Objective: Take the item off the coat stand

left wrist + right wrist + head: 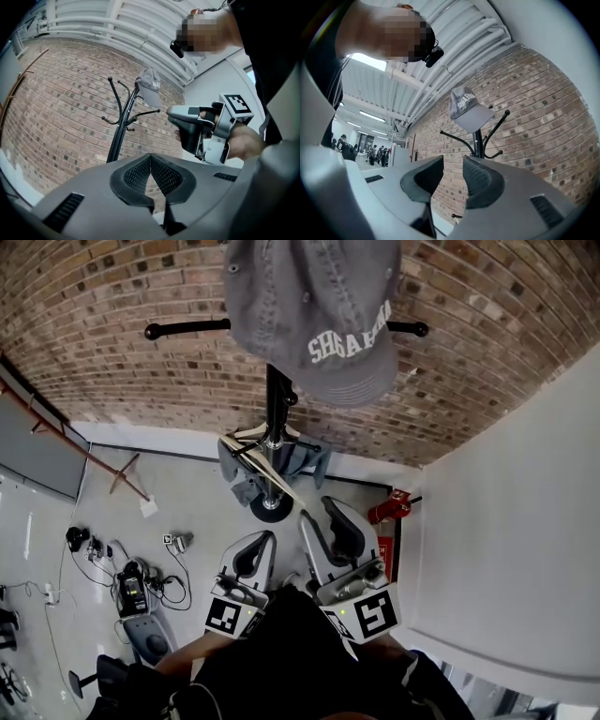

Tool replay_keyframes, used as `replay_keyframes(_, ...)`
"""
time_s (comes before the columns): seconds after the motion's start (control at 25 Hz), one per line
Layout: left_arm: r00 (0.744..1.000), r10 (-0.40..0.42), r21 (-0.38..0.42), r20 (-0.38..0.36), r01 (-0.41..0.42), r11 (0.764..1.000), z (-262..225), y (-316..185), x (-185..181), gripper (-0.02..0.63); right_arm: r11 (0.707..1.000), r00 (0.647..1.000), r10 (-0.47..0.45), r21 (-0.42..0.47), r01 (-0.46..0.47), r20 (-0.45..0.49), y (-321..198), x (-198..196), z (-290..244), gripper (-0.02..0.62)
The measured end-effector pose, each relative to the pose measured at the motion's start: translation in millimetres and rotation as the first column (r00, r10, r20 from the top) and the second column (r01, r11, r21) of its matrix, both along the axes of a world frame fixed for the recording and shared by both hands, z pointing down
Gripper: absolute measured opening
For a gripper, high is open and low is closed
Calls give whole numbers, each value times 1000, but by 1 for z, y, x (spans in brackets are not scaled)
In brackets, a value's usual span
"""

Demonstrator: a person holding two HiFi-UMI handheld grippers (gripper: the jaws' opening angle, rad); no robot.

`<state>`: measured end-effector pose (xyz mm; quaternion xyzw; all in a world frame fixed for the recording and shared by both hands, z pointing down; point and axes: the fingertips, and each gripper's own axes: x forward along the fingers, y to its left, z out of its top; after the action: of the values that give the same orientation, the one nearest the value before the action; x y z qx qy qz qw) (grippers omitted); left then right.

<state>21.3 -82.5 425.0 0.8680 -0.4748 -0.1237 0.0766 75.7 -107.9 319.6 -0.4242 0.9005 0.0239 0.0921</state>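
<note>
Nearest to us, the left gripper (pixel 265 538) was closed, its pads meeting at the tips with nothing between them; just beside it, the right gripper (pixel 315 509) stood open, with a clear gap between its jaws and nothing in that gap; each carried its marker cube (pixel 373 613) close to our dark clothing; in the left gripper view a hand (pixel 243 140) was wrapped round the right gripper's body. Both grippers pointed towards the stand (pixel 277 395) and touched neither it nor the cap (pixel 309 306).

On the pale floor (pixel 187 488) to our left lay cables (pixel 141 582), well apart from the stand; a red object (pixel 389 507) sat at the foot of the white wall (pixel 525 502) on our right. Blue-grey cloth (pixel 244 470) was bunched round the lower pole near the base; we could not tell whether it hung there or lay on the floor.

Further on, the black pole rose upright, with curved hooks (pixel 187 329) reaching out to both sides. The grey cap, with white lettering on its front, hung at the top of the stand, brim downwards, with hooks beside and below it, well apart from both grippers. Behind it all ran the brick wall (pixel 103 306); in the right gripper view, people (pixel 377 153) stood far off under ceiling lights.
</note>
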Motion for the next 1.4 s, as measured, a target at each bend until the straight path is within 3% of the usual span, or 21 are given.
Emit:
replay_keyframes(0.44, 999, 41, 54, -21, -40, 998, -8, 7, 7, 15, 999, 998, 19, 37, -21, 52, -13, 10, -61, 117)
replay_keyframes(0.68, 995, 68, 54, 68, -71, 996, 6, 13, 6, 17, 995, 998, 67, 77, -68, 17, -23, 15, -82, 117)
replay_keyframes(0.84, 997, 53, 58, 51, -56, 997, 3, 10, -3, 16, 988, 998, 53, 144, -57, 33, -24, 18, -103, 117)
replay_keyframes(1.0, 1000, 17, 131, -24, -13, 991, -20, 0, -14, 16, 980, 996, 89, 178, -87, -2, -33, 21, -117, 117)
replay_keyframes(1.28, 999, 33, 86, -34, -30, 996, -17, -3, -19, 17, 979, 998, 58, 194, -57, 3, -37, 13, -136, 117)
replay_keyframes(1.4, 998, 27, 85, -55, -22, 996, -20, -6, -25, 17, 973, 996, 91, 216, -84, -23, -41, 10, -140, 117)
